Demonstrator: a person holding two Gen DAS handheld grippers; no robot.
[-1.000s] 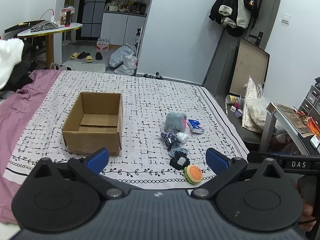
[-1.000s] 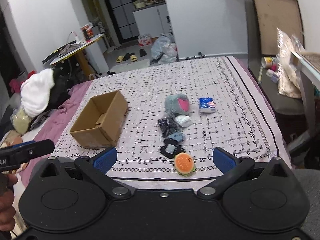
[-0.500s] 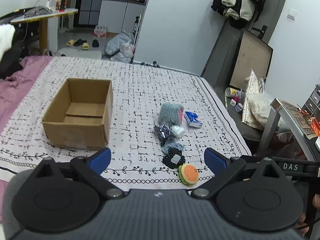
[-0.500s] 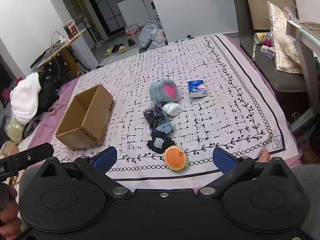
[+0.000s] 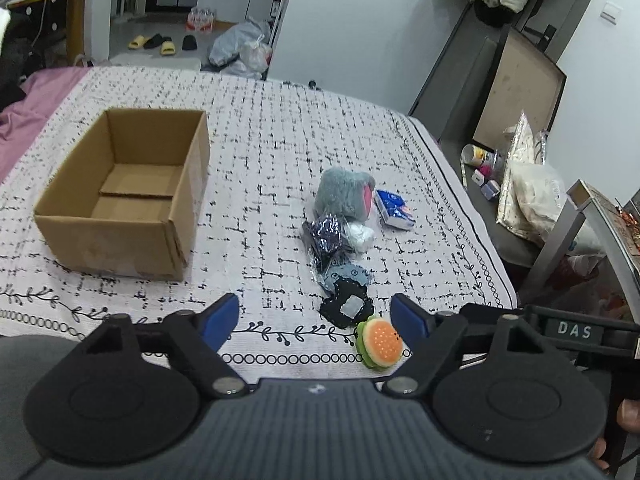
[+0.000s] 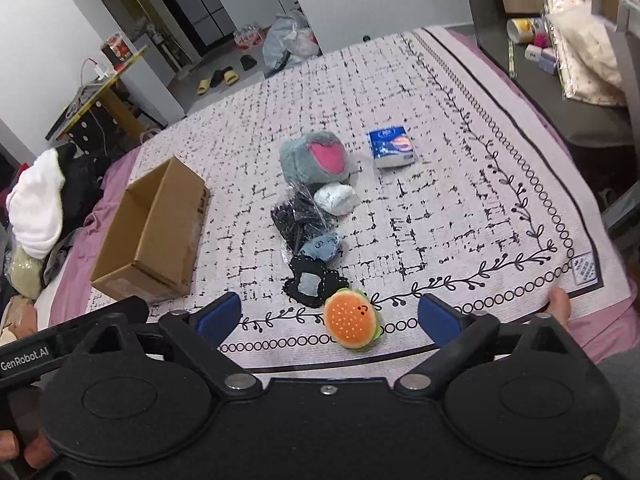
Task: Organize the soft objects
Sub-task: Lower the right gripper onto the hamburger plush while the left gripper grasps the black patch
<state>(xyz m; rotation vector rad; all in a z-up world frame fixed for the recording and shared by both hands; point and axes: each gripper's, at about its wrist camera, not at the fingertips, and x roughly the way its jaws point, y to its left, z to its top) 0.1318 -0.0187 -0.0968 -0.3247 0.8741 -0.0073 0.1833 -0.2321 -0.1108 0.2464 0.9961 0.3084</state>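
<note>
Looking down both cameras, I see my left claw [image 5: 314, 318] and right claw [image 6: 332, 316] spread wide and holding nothing. Over the last second both have dropped closer to the bed; the burger plush [image 6: 352, 325] now sits low centre, between the right claw's fingers but untouched. Behind it, a black patch [image 6: 312, 285], bagged dark fabric [image 6: 294, 216], grey-pink plush [image 6: 314, 158] and tissue pack [image 6: 392, 148] trail toward upper centre. The cardboard box [image 5: 120, 196], mid-left, holds nothing. I judge sorting hasn't started.
</note>
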